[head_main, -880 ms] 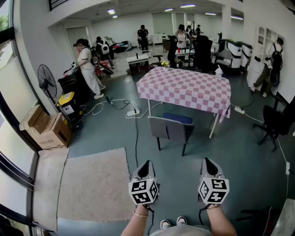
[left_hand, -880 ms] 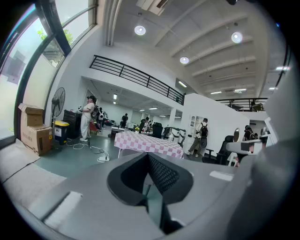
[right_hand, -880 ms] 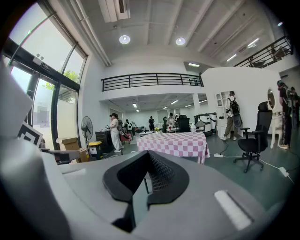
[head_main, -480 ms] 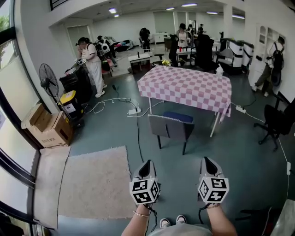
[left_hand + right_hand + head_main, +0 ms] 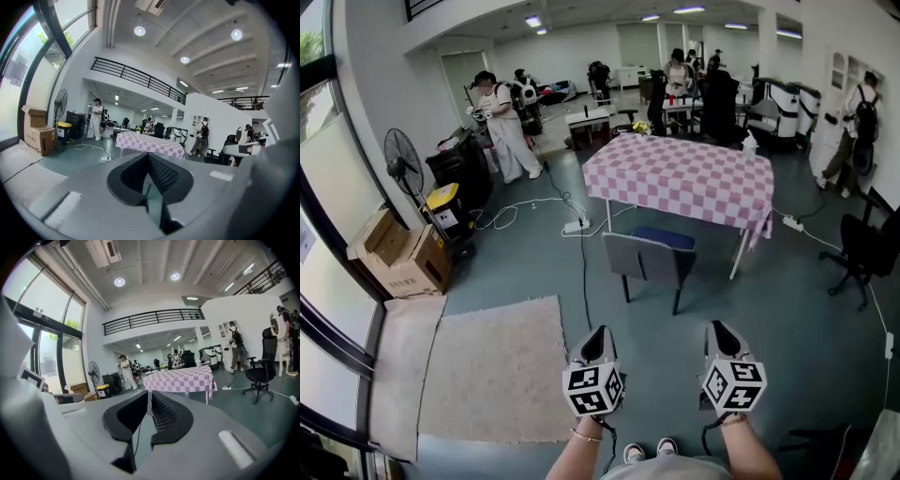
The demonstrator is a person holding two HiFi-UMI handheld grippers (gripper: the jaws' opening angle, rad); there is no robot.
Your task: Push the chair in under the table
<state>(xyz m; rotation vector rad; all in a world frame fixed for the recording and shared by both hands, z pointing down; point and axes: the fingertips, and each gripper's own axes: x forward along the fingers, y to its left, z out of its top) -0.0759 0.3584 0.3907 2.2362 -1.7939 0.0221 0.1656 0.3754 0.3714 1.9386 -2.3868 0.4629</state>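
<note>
— Has the chair gone in yet?

— Not as far as I can see. The chair [image 5: 647,263] stands straight ahead of the two grippers, well apart from their tips, with its grey back turned towards them. Its blue seat [image 5: 661,239] reaches about to the near edge of the table [image 5: 684,178], the one with the pink checked cloth, which lies beyond the chair. How much of the seat is already beneath the cloth, I can't tell from here.

— And what are the grippers doing?

— The left gripper [image 5: 602,331] and the right gripper [image 5: 718,327] are held side by side, low, both pointing at the chair. Each has its jaws brought together, tips meeting, with nothing between them. Neither one touches anything.

— So what's left to do?

— The whole push, I'd say. The gap to the chair has to be crossed, the tips set against the chair's back, and then it wants a steady shove until the back comes up near the cloth. With the jaws together they'd make fair blunt pushers, one towards each side of the back.

— Anything in the way?

— The rug [image 5: 492,370] lies off to the left of the left gripper, clear of the route. A black cable [image 5: 581,272] runs along the floor ahead of the left gripper, near the chair's left legs; worth minding.
</note>
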